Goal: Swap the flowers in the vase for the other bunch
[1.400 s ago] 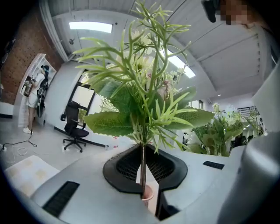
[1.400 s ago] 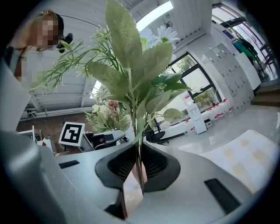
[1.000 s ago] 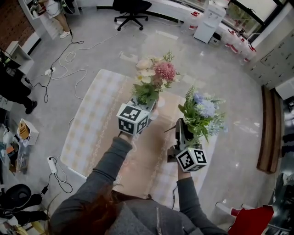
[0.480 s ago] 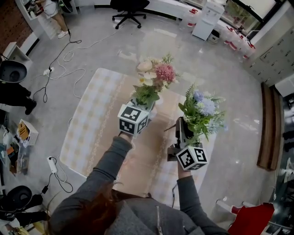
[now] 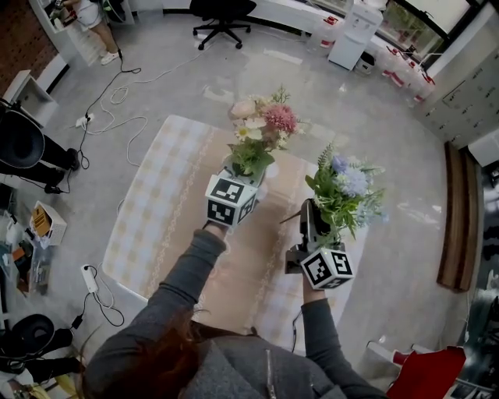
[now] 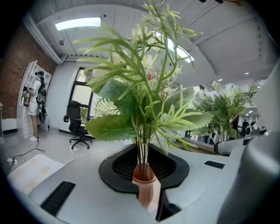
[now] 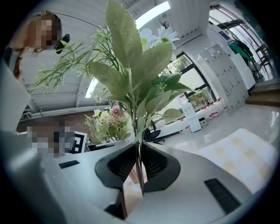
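Observation:
A pink and white flower bunch (image 5: 261, 128) stands with its stems in a pinkish vase (image 6: 146, 190). My left gripper (image 5: 248, 175) reaches in around those stems (image 6: 142, 153); its jaws are opening, and the black pads stand off the stems on both sides. In the head view the vase is hidden behind that gripper's marker cube (image 5: 230, 200). To the right, a blue and white bunch (image 5: 343, 191) is held upright above the table by my right gripper (image 5: 316, 222). It is shut on the thin stems (image 7: 139, 168).
A table with a pale chequered cloth (image 5: 156, 210) lies below both grippers. Cables (image 5: 109, 109) and a power strip (image 5: 88, 279) lie on the floor at the left. An office chair (image 5: 222, 12) and a water dispenser (image 5: 348, 31) stand far behind.
Both grippers and both bunches stay almost where they were. A dark round thing at the left edge of the head view has moved further in.

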Demonstrator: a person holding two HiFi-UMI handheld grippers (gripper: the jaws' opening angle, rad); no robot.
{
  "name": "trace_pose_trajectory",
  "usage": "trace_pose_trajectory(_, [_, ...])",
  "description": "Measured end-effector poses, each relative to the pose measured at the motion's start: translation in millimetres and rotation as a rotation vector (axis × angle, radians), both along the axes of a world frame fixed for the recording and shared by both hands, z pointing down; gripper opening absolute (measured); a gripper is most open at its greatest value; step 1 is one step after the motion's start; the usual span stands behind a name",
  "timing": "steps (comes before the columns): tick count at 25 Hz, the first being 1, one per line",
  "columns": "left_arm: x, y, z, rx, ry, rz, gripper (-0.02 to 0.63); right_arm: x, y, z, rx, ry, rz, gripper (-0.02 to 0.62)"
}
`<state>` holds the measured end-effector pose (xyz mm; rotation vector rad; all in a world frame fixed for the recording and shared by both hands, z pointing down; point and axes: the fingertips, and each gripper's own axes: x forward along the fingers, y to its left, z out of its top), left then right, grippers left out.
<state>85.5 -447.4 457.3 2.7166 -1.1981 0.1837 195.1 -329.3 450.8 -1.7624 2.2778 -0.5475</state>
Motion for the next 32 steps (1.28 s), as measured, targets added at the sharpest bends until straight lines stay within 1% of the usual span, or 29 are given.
trace_pose_trajectory(2, [-0.3,-1.0,0.2,0.003,-0.009,-0.002,0.077,0.6,0.7,0.2,-0.003,0.002,0.003,0.039])
trace_pose_trajectory(6, [-0.9,-2.6,0.9,0.001,-0.02,0.001,0.124,1.9,3.2,1.3,-0.006,0.005,0.006,0.04])
trace_pose_trajectory(11, [-0.5,-1.9,0.9,0.002,-0.026,0.01,0.143,1.9,3.6,0.7,-0.006,0.008,0.006,0.038])
trace_pose_trajectory(14, [-0.7,-0.6,1.3,-0.007,-0.028,0.013,0.178,0.8,4.5,-0.1,-0.005,0.009,0.004,0.038])
trace_pose_trajectory(17, [-3.4,1.2,1.0,-0.013,-0.028,0.006,0.199,-0.3,6.6,0.1,-0.008,0.005,0.005,0.039])
trace_pose_trajectory(24, [-8.5,8.5,-1.1,-0.014,-0.026,-0.006,0.209,-1.5,13.0,-1.3,-0.007,0.002,0.008,0.039])
trace_pose_trajectory(32, [-13.6,29.8,2.6,-0.032,-0.033,-0.012,0.209,-3.7,27.9,-4.3,0.0,0.003,0.014,0.039])
